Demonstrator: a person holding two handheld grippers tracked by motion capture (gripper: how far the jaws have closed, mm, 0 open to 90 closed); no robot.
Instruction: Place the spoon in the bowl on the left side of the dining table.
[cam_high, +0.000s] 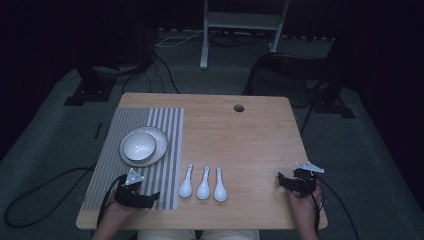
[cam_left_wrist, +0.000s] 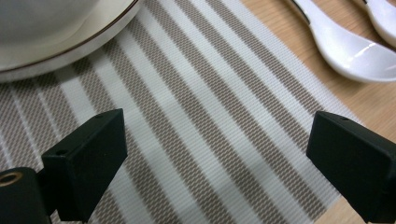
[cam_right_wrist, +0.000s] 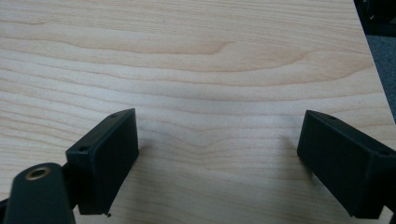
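Note:
A white bowl (cam_high: 138, 146) sits in a white plate (cam_high: 162, 141) on a grey striped placemat (cam_high: 112, 150) at the table's left. Three white spoons (cam_high: 203, 183) lie side by side on the wood just right of the mat. My left gripper (cam_high: 151, 199) rests low over the mat's near right corner, open and holding nothing. In the left gripper view its jaws stand wide over the placemat (cam_left_wrist: 210, 107), with the plate (cam_left_wrist: 70, 44) at upper left and a spoon (cam_left_wrist: 350, 51) at upper right. My right gripper (cam_high: 282, 181) is open over bare wood (cam_right_wrist: 210, 70) near the front right.
The wooden table (cam_high: 250, 140) has a round cable hole (cam_high: 239, 108) near its far edge. In the right gripper view the table's edge and dark floor (cam_right_wrist: 379, 42) lie at the right. Cables and stand legs sit on the floor beyond the table.

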